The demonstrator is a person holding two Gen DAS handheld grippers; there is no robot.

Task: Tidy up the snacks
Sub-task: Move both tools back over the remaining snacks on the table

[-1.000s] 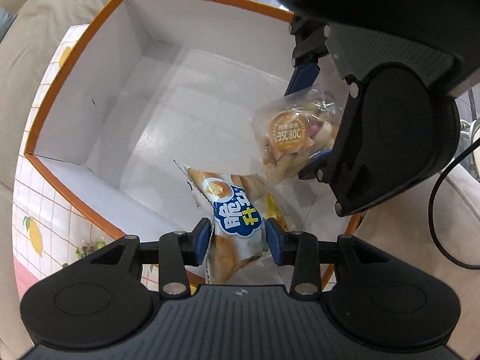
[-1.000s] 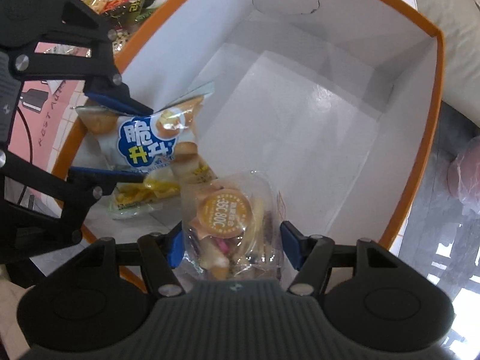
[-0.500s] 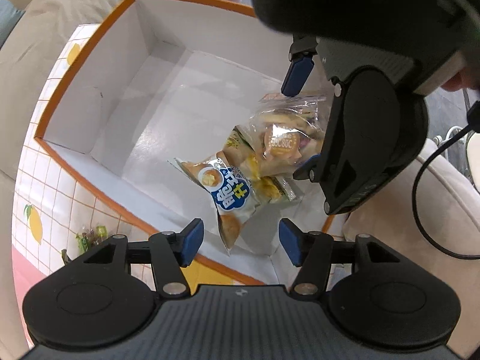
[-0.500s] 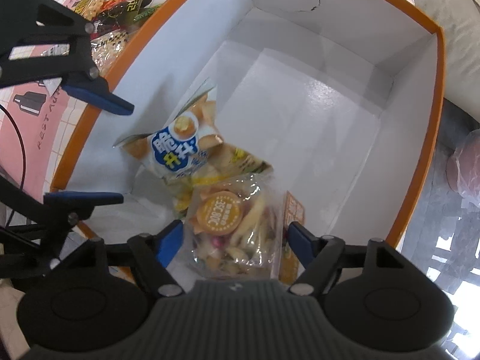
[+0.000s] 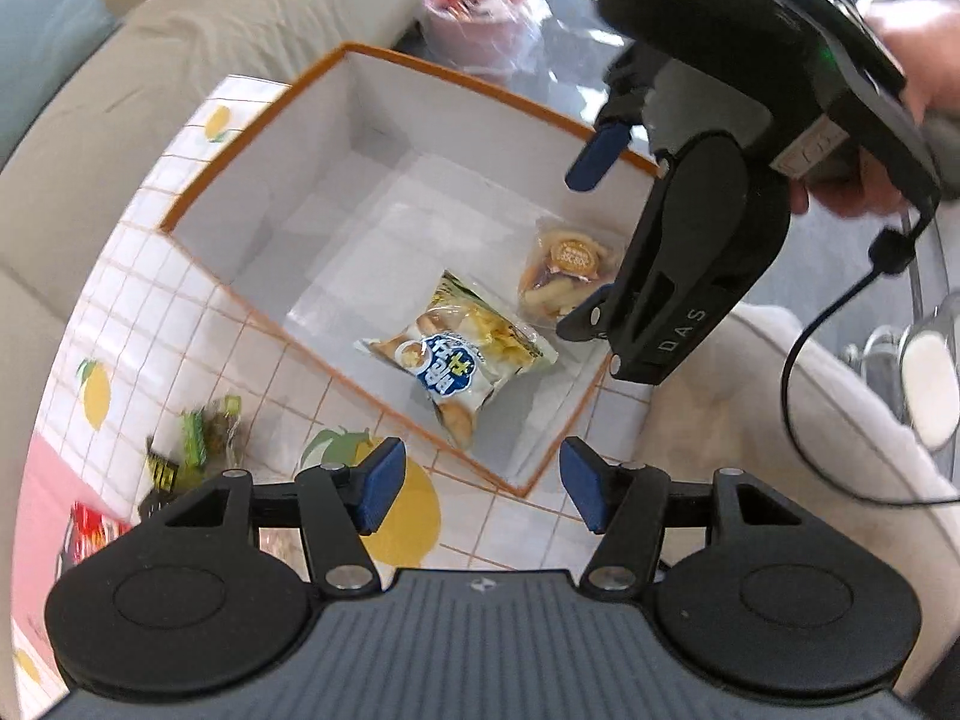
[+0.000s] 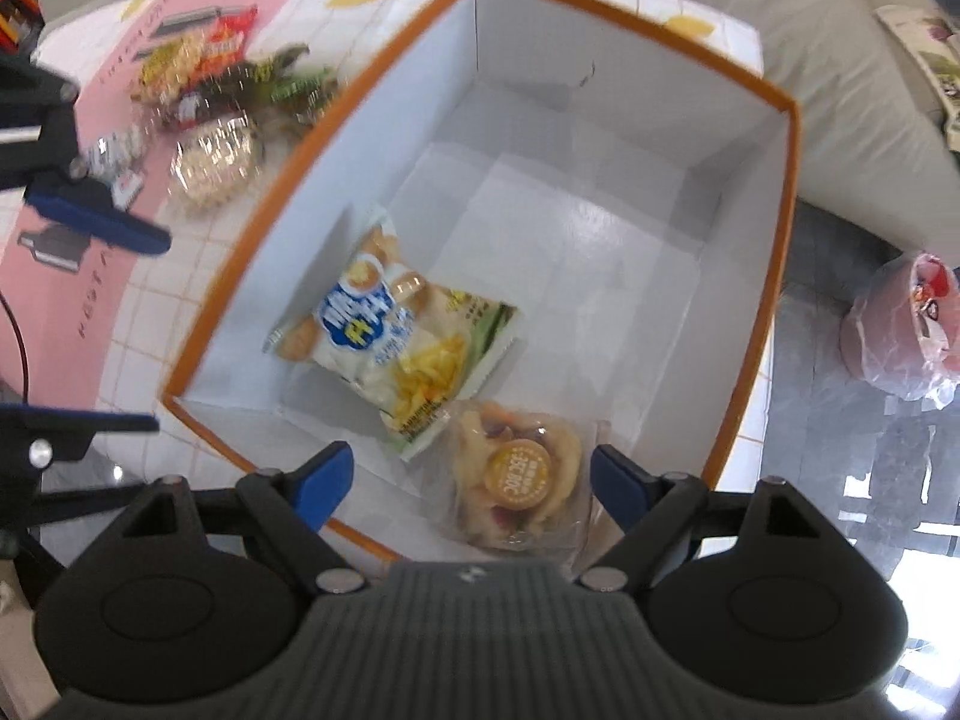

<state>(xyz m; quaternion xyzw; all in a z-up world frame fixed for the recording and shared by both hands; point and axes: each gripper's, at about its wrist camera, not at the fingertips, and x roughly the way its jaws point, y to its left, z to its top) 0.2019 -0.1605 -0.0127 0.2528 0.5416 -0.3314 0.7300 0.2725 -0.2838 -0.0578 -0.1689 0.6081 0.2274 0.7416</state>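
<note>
An orange-rimmed white box point(image 5: 258, 120) point(image 6: 786, 192) stands on the tiled tablecloth. Inside lie a blue-labelled snack bag point(image 5: 447, 366) point(image 6: 360, 318), a yellow-green chip bag point(image 5: 486, 324) point(image 6: 444, 366) under it, and a clear bag with an orange sticker point(image 5: 567, 267) point(image 6: 519, 474). My left gripper point(image 5: 477, 492) is open and empty above the box's near corner. My right gripper point(image 6: 471, 483) is open and empty above the clear bag; it also shows in the left wrist view point(image 5: 591, 234).
Several loose snack packets point(image 6: 204, 96) point(image 5: 192, 450) lie on the table beside the box, partly on a pink mat point(image 6: 78, 276). A beige sofa point(image 5: 180, 36) surrounds the table. A pink plastic bag point(image 6: 906, 330) sits on the floor.
Both grippers let go of their bags, which now lie in the box. Both grippers have opened wider and risen up and back from the box.
</note>
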